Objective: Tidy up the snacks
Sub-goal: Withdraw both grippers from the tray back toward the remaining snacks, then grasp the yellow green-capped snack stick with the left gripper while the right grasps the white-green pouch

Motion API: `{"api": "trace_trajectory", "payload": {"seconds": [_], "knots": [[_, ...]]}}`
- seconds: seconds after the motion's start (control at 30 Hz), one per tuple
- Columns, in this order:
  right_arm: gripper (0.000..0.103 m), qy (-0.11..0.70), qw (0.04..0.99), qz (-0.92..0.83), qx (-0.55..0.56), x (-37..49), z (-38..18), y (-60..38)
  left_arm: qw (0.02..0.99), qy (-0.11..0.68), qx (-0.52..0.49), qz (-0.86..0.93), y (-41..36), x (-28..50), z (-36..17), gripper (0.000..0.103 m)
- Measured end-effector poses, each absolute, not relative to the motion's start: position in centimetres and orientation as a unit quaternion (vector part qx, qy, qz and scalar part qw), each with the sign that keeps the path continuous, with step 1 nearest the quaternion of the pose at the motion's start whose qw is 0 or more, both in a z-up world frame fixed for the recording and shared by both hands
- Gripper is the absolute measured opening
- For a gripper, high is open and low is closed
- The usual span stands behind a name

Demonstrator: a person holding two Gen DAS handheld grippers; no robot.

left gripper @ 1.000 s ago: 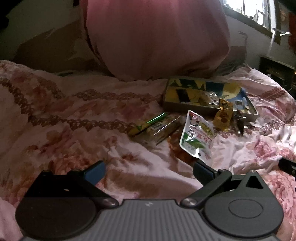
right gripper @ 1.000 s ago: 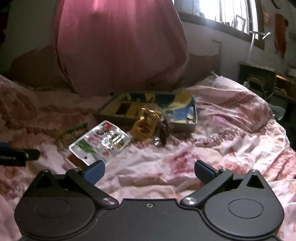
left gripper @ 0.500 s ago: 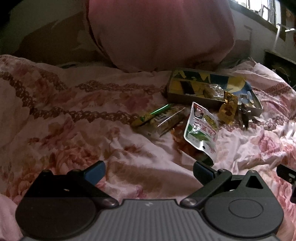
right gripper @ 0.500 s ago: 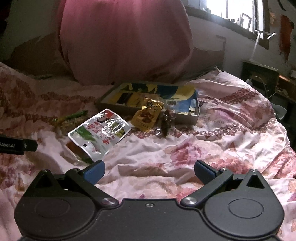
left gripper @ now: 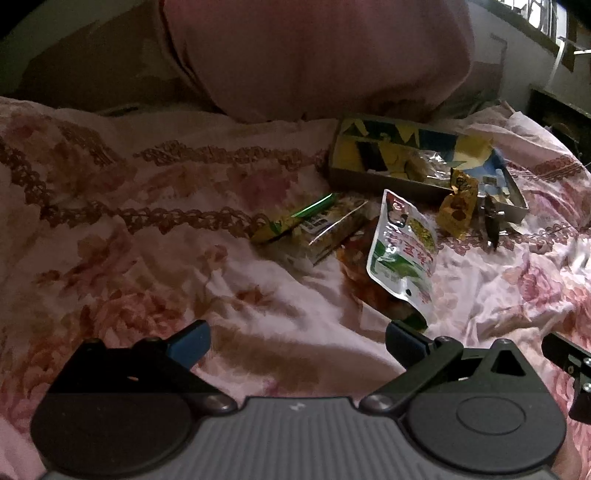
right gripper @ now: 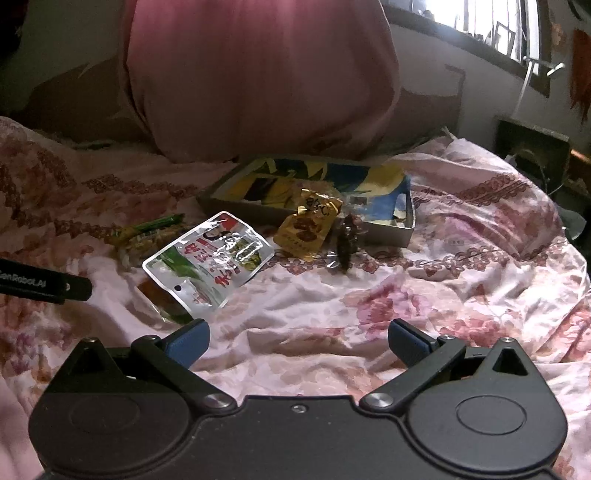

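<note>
right view only – window (right gripper: pixel 480 22), left gripper (right gripper: pixel 44 286)

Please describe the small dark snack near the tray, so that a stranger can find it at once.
Find the shallow tray on the flowered bedspread. At its near wall stands a small dark twisted snack, right of the golden packet. It is the only blackish, clear-wrapped piece.

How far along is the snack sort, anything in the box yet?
Done: at least one clear-wrapped snack already lies in the tray box. In hand: nothing; left gripper and right gripper are both open over the bedspread. Left: the white-green pouch, yellow packet, dark wrapped candy and green-tipped bars lie outside it.
</note>
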State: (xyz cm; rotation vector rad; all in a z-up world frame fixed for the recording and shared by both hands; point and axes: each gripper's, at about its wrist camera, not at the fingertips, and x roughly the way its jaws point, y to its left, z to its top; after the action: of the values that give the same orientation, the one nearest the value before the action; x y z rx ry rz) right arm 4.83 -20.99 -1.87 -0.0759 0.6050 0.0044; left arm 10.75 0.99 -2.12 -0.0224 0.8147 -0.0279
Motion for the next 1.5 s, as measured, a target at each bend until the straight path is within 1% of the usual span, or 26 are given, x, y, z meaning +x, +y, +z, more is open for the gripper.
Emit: {"api": "trace_trajectory", "payload": {"seconds": [0.33,0.53,0.67,0.9,1.17,1.3,1.5], "knots": [[0.102,0.315,0.949,0.013,0.003,7.6,-1.8,-21.0,0.919,0.391,0.032,-0.037,1.3,15.1,-1.6,0.103],[0.102,0.318,0.948,0.018,0.004,9.0,-2.5,-19.8,0.916,0.391,0.057,-0.075,2.1,17.9,-1.9,0.103],[0.102,0.318,0.947,0.036,-0.012,10.1,-3.0,-18.1,0.913,0.387,0.080,-0.103,2.8,19.9,-2.3,0.103],[0.102,0.315,0.944,0.070,-0.067,12.0,-4.6,-14.2,0.904,0.366,0.152,-0.163,2.8,23.1,-3.2,0.103],[0.102,0.314,0.942,0.064,-0.101,14.9,-7.2,-10.9,0.886,0.349,0.200,-0.232,2.5,25.2,-4.3,0.103],[0.102,0.306,0.945,0.058,-0.099,15.8,-7.8,-10.4,0.879,0.352,0.190,-0.260,3.0,26.2,-4.5,0.103],[0.102,0.286,0.952,0.070,-0.085,15.9,-8.1,-10.3,0.875,0.366,0.141,-0.283,4.3,27.6,-4.0,0.102]]}}
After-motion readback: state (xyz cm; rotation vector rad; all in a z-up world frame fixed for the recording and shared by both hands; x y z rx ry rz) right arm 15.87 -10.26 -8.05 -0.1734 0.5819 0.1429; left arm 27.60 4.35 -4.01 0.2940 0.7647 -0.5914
